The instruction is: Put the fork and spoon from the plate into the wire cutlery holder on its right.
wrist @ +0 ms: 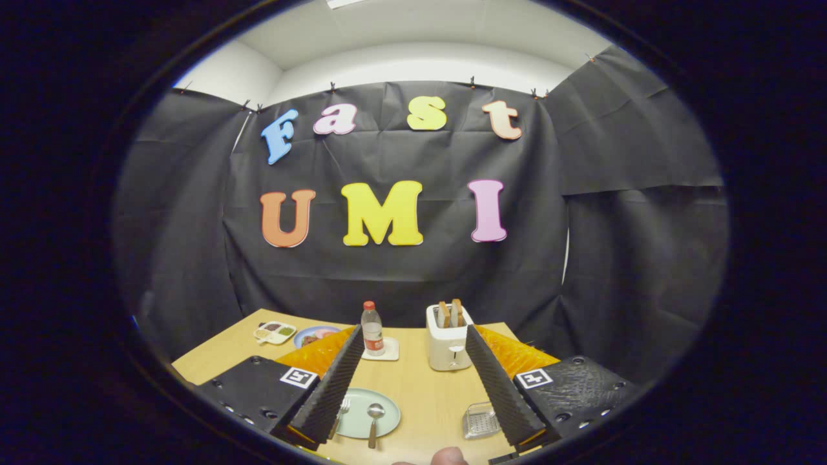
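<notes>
The gripper (413,378) hangs above the near part of a wooden table (423,394), its two fingers (336,381) spread wide in the lower middle of the frame with nothing between them but open table; they touch none of the tableware. Low in the frame, just inside the left finger, a pale green plate (362,416) lies flat on the wood, partly covered by that finger. On it rest the fork (342,408), whose tines peek out right beside the finger's inner edge, and the spoon (374,420), which lies near the plate's right rim with its bowl pointing away from the camera and its handle running over the near edge. To the right of the plate, close against the inner edge of the right finger, sits the wire cutlery holder (481,420), a small mesh basket seen from above; whether anything lies in it cannot be made out at this size. Plate and holder are well apart, with bare table between them. Farther back, in the middle of the frame, a clear plastic bottle (371,329) with a red cap stands upright on a white coaster (381,350), and to its right a white toaster (447,339) holds two slices of toast (450,312) standing up in its slots. Toward the left of the table's far side lie a small divided tray of food (275,332) and, just right of it, a blue plate (313,336) half hidden behind the left finger. At the very bottom centre, a fingertip (449,456) of the person shows.
</notes>
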Tool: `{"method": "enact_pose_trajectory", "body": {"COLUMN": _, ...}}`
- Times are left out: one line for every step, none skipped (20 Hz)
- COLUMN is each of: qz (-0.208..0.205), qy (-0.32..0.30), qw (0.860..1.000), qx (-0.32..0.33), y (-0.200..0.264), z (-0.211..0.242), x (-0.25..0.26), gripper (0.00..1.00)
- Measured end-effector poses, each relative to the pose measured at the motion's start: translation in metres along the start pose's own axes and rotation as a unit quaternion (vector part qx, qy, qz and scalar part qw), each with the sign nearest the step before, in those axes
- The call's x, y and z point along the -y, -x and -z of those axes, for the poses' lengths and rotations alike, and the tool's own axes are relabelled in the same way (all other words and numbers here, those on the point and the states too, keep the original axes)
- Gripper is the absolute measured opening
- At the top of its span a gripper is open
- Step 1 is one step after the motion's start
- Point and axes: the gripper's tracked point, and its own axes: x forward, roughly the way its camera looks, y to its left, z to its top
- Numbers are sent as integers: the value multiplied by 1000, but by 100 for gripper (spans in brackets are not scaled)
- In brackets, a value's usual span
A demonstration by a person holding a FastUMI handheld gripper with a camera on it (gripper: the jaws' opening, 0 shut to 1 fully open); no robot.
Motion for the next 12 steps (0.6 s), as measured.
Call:
{"method": "enact_pose_trajectory", "body": {"qz": -4, "qy": 1, "qw": 1000, "qx": -8, "y": -3, "z": 6, "x": -5, "gripper": 95}}
{"method": "enact_pose_trajectory", "body": {"qz": -9, "qy": 2, "qw": 1000, "qx": -17, "y": -5, "z": 13, "x": -10, "gripper": 96}}
{"method": "enact_pose_trajectory", "body": {"qz": -16, "qy": 3, "qw": 999, "qx": -27, "y": -8, "z": 22, "x": -17, "gripper": 95}}
{"method": "enact_pose_trajectory", "body": {"qz": -25, "qy": 4, "qw": 999, "qx": -43, "y": -13, "z": 33, "x": -23, "gripper": 96}}
{"method": "enact_pose_trajectory", "body": {"qz": -30, "qy": 3, "qw": 998, "qx": -63, "y": -18, "z": 47, "x": -27, "gripper": 96}}
{"method": "enact_pose_trajectory", "body": {"qz": -33, "qy": 1, "qw": 996, "qx": -82, "y": -22, "z": 60, "x": -29, "gripper": 96}}
{"method": "enact_pose_trajectory", "body": {"qz": -35, "qy": -1, "qw": 995, "qx": -97, "y": -25, "z": 72, "x": -31, "gripper": 96}}
{"method": "enact_pose_trajectory", "body": {"qz": -36, "qy": -1, "qw": 993, "qx": -109, "y": -27, "z": 83, "x": -33, "gripper": 96}}
{"method": "enact_pose_trajectory", "body": {"qz": -36, "qy": 3, "qw": 992, "qx": -122, "y": -31, "z": 96, "x": -36, "gripper": 96}}
{"method": "enact_pose_trajectory", "body": {"qz": -37, "qy": 7, "qw": 990, "qx": -136, "y": -35, "z": 109, "x": -39, "gripper": 96}}
{"method": "enact_pose_trajectory", "body": {"qz": -40, "qy": 11, "qw": 988, "qx": -149, "y": -36, "z": 123, "x": -44, "gripper": 96}}
{"method": "enact_pose_trajectory", "body": {"qz": -40, "qy": 16, "qw": 986, "qx": -161, "y": -38, "z": 135, "x": -47, "gripper": 95}}
